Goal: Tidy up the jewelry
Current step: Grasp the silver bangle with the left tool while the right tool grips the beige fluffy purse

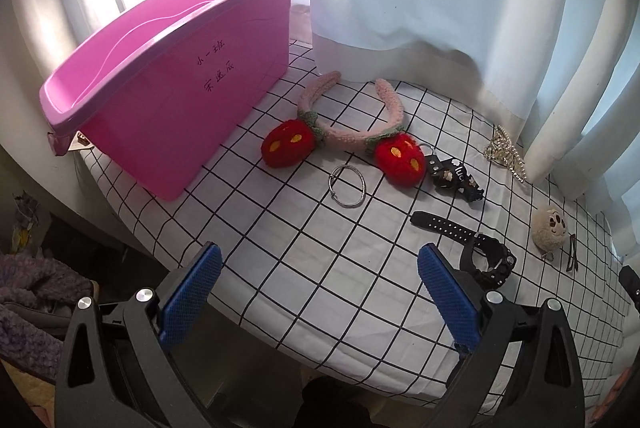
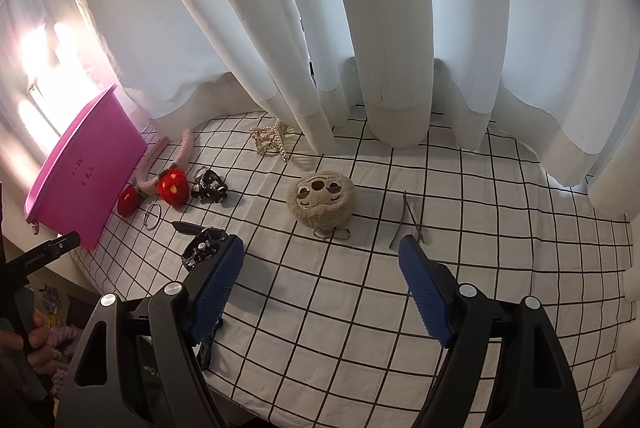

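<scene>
Right wrist: curtain point(image 2: 384, 28) hem over pearl clip point(image 2: 270, 142).

curtains point(image 2: 384, 28): white, backlit | tablecloth point(image 2: 360, 308): white, black grid

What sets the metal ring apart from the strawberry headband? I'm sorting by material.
The metal ring is a thin, shiny, closed silver loop; the strawberry headband is a thick, fuzzy pink open arc. The ring is plain and smaller; the headband carries two red plush strawberries. Both lie flat on the checked cloth, untouched.
</scene>
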The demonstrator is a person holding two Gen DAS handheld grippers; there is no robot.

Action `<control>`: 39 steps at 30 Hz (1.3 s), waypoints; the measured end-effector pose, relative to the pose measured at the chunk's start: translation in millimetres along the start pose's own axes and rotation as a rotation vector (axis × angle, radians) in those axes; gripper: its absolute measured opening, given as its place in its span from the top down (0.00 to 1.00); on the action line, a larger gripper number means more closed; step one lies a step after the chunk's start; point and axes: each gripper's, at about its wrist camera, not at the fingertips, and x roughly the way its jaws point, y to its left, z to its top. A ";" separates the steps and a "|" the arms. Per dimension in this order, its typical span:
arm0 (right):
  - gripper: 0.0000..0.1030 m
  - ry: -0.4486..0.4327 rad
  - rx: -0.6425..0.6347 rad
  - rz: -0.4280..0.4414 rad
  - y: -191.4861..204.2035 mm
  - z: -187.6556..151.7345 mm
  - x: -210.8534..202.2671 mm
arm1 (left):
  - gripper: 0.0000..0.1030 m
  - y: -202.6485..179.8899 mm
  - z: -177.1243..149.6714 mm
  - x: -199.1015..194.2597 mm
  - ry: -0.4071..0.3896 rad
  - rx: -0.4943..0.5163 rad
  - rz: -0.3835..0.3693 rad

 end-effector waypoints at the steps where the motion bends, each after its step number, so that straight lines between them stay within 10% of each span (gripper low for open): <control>1: 0.26 0.000 0.002 -0.005 1.4 0.2 5.6 | 0.06 0.4 1.2 7.4 0.003 0.005 -0.002; 39: 0.26 0.111 -0.151 -0.073 18.7 17.7 164.4 | 0.06 -19.1 24.9 161.2 0.057 -0.051 0.039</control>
